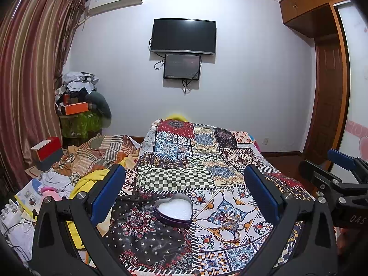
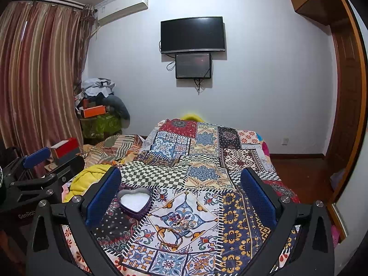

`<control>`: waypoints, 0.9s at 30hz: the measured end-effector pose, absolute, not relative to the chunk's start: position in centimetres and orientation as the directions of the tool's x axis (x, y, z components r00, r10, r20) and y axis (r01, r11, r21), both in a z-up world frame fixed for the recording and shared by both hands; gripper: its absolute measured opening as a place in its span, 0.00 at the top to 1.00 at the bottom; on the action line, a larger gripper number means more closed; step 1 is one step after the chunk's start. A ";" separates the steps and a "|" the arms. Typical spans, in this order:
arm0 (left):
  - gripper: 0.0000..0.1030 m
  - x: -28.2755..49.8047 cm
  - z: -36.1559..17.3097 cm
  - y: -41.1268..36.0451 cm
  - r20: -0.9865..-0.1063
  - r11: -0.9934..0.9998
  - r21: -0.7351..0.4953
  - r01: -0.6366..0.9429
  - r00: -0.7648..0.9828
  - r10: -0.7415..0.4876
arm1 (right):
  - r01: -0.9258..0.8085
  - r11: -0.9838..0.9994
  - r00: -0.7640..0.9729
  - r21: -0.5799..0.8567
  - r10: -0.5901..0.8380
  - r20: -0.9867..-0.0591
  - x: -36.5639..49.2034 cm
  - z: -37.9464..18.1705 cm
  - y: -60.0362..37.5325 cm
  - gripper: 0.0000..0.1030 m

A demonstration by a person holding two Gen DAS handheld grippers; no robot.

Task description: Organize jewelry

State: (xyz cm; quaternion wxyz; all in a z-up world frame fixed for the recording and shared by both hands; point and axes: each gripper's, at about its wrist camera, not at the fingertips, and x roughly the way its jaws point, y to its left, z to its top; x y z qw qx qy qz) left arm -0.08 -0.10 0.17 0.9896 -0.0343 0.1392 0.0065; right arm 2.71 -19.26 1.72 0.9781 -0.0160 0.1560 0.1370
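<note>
Left wrist: your left gripper (image 1: 184, 191) hangs wide open and empty over the quilt (image 1: 230, 161).
The heart-shaped tin (image 1: 173, 209) sits between its fingers, a bracelet (image 1: 227, 228) just right of it.
Right wrist: your right gripper (image 2: 180, 192) gapes wide, holding nothing; tin (image 2: 134, 203) by its left finger, bracelet (image 2: 171, 237) lying near the middle.

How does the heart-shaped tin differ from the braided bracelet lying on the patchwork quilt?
The heart-shaped tin is a rigid, dark-walled container with a white lining; the braided bracelet is a thin, limp brown cord loop. The tin stands out clearly, while the bracelet blends into the quilt pattern. Both rest on the quilt, ungripped.
</note>
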 end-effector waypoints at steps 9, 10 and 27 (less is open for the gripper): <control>0.00 -0.1 0.1 -0.1 -0.277 0.998 -0.065 -0.021 0.961 0.003 | -0.273 0.962 0.913 0.012 0.263 -0.312 2.7 1.7 -19.2 0.00; 0.00 -0.1 0.1 -0.1 -0.277 0.998 -0.064 -0.023 0.961 0.004 | -0.272 0.962 0.913 0.013 0.263 -0.313 2.7 1.7 -19.2 0.00; 0.00 -0.2 0.1 0.0 -0.278 0.998 -0.064 -0.020 0.960 0.001 | -0.272 0.962 0.912 0.011 0.261 -0.315 2.7 1.3 -19.2 0.00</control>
